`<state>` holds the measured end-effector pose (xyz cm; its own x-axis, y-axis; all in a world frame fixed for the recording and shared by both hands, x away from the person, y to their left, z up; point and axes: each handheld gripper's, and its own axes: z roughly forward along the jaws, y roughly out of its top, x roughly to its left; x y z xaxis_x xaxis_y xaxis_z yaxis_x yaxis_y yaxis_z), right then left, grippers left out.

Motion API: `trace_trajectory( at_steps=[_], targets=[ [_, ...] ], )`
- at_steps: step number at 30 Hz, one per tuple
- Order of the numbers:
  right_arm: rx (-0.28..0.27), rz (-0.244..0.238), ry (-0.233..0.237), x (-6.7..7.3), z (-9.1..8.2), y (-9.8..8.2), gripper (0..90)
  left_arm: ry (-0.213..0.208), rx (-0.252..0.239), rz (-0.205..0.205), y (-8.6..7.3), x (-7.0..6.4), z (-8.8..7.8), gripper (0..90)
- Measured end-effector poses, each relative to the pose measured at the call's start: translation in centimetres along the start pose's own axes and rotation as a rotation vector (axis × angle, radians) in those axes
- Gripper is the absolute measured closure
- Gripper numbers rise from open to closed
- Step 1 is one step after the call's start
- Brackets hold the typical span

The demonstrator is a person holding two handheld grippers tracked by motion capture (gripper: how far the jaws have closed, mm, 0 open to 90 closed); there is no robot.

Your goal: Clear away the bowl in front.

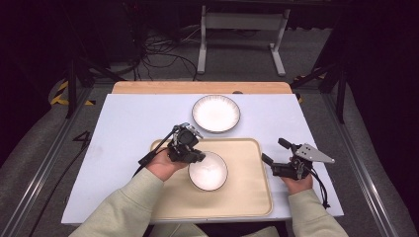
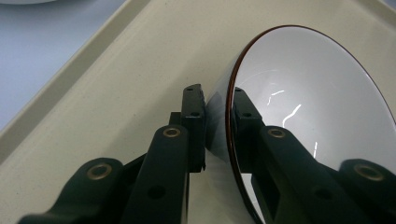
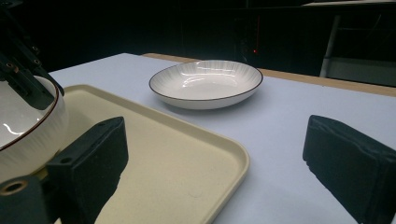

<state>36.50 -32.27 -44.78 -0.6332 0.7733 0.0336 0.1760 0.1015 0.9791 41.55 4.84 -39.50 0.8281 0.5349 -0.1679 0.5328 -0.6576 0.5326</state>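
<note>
The left tool [image 2: 218, 122] pinches the rim of the glazed bowl [image 1: 208, 171] on the tray [image 1: 247, 197]; rigid, slick, breakable, it probably needs that rim grip. The right tool [image 1: 280, 155] hangs released over the bench [image 1: 128, 123].

White bowl [image 1: 208, 171] upright on beige tray [image 1: 247, 192]

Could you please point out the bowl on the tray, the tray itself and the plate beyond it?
bowl [image 1: 208, 171], high view, its white inside.
tray [image 1: 247, 168], high view, bare floor right of the bowl.
plate [image 3: 208, 80], right gripper view, its centre.
</note>
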Motion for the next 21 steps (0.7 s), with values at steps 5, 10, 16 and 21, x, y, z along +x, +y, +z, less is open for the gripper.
trace_trajectory(
  at_steps=[5, 10, 16, 21],
  targets=[
    [-0.001, 0.001, 0.000, 0.04, -0.01, 0.00, 7.1, -0.007, -0.001, -0.012, -0.09, 0.16, 0.07, 80.1],
    [-0.001, -0.001, -0.001, 0.04, -0.01, 0.00, 7.1, -0.006, 0.004, -0.035, -0.30, 0.50, 0.24, 80.4],
    [0.000, -0.002, -0.002, 0.06, 0.00, 0.00, 7.1, 0.000, 0.014, -0.047, -0.42, 0.58, 0.37, 80.6],
    [0.000, -0.002, -0.002, 0.06, 0.00, 0.00, 7.1, 0.003, 0.019, -0.049, -0.44, 0.66, 0.48, 79.4]
  ],
)
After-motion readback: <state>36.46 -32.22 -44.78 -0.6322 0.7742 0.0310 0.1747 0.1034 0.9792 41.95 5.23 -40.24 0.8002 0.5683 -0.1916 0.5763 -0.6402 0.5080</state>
